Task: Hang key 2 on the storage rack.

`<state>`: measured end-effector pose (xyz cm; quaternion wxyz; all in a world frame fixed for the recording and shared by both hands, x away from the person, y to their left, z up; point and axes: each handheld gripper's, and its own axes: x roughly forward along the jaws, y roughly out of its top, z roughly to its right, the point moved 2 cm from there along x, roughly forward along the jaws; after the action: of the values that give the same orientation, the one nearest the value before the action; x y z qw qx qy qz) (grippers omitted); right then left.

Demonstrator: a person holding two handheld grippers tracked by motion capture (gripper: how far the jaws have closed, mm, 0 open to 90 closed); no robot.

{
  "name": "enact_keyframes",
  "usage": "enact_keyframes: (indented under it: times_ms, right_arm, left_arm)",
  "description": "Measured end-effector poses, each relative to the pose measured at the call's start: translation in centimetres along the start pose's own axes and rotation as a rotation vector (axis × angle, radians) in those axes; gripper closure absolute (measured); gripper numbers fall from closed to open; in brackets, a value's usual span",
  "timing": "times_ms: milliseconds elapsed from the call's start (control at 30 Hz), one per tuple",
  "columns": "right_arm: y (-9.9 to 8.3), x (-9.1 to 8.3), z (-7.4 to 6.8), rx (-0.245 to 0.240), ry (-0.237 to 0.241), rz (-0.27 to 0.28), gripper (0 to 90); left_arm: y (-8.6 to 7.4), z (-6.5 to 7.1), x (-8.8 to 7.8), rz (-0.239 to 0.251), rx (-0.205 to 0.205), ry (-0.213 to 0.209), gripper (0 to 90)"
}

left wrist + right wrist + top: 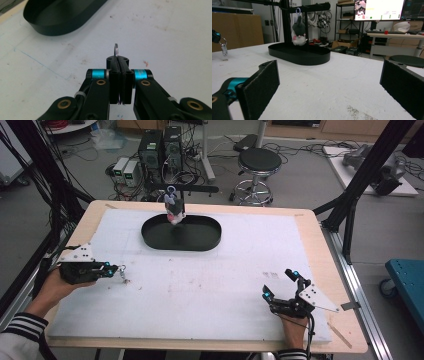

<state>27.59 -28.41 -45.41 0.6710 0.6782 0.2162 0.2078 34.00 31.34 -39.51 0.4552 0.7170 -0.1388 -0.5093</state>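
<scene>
My left gripper [116,268] [119,60] hovers low over the left side of the white mat [215,285], shut on a metal key ring [116,50] [122,271] that pokes out past the pads. In the right gripper view a small clear charm [224,52] dangles from that ring [222,41]. A grey and white plush toy [173,211] [298,31] hangs from the bar of a black stand [186,189] [309,7] above a black oval tray [200,243] [50,25] [312,58]. My right gripper [278,283] [329,82] rests at the near right, open, nothing between its pads.
The wooden table edge [320,245] runs just past the mat on the right. A black frame post [360,175] rises at the far right. A stool [258,162] and computer cases [160,147] stand on the floor behind the table.
</scene>
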Motion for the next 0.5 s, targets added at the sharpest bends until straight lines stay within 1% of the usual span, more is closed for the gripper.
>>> enact_keyframes:
  times_ms: [33, 67, 100, 133, 167, 200, 267, 467, 500]
  right_arm:
    - [0.0, 0.0, 0.0, 0.0, 0.0, 0.001, 1.8]
    - [0.0, 0.0, 0.0, 0.0, -0.001, 0.0, 1.8]
    - [0.0, 0.0, 0.0, 0.001, 0.0, 0.0, 1.8]
    - [0.0, 0.0, 0.0, -0.001, 0.0, 0.001, 1.8]
    - [0.0, 0.0, 0.0, 0.0, 0.0, 0.001, 1.8]
    - [0.0, 0.0, 0.0, 0.0, 0.0, 0.0, 1.8]
    - [0.0, 0.0, 0.0, 0.0, -0.001, 0.0, 1.8]
    - [0.0, 0.0, 0.0, 0.0, 0.0, 0.0, 1.8]
    - [0.0, 0.0, 0.0, 0.001, -0.001, 0.0, 1.7]
  left_arm:
    - [0.1, 0.0, 0.0, 0.006, -0.009, 0.015, 87.9]
    - [0.2, 0.0, -0.1, 0.008, -0.01, 0.028, 88.0]
    - [0.2, 0.0, -0.1, 0.015, -0.018, 0.019, 88.0]
    - [0.3, 0.0, -0.1, 0.02, -0.017, 0.02, 88.0]
    - [0.4, 0.0, 0.0, 0.022, -0.014, 0.031, 88.0]
    - [0.4, 0.0, 0.0, 0.029, -0.018, 0.028, 88.0]
    - [0.6, 0.0, 0.0, 0.047, -0.027, 0.039, 88.1]
    - [1.3, 0.0, -0.3, 0.137, -0.075, 0.03, 88.1]
    - [1.4, 0.0, -0.4, 0.152, -0.084, 0.037, 88.1]
